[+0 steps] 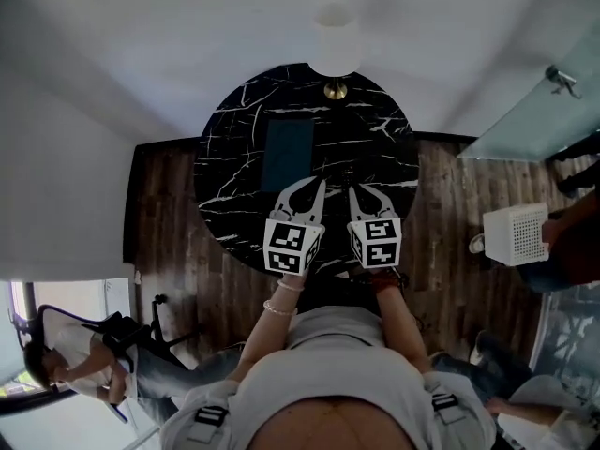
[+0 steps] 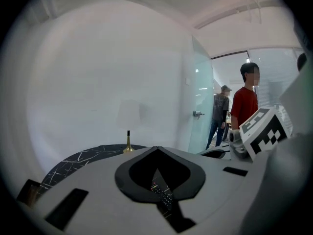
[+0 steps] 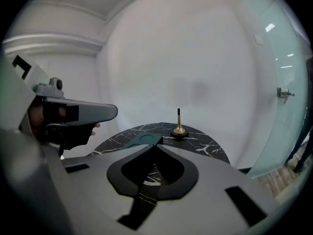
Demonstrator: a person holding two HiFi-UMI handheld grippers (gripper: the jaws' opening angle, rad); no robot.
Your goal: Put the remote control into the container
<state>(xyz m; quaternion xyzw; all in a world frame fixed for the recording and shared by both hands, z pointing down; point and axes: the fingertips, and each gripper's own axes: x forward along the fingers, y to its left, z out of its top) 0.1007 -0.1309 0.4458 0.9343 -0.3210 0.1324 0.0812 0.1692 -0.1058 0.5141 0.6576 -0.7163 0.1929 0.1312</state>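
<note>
On the round black marble table lies a dark teal tray-like container, also seen past the right jaws. My left gripper hovers over the table's near part, just right of the container's near end; its jaws meet at the tips with nothing between them. Through their window a black remote control with small buttons shows on the table below. My right gripper is beside it, jaws shut and empty. The head view does not show the remote.
A lamp with a brass base stands at the table's far edge. A white box sits on the wooden floor at right. People stand by a glass door; another person sits at lower left.
</note>
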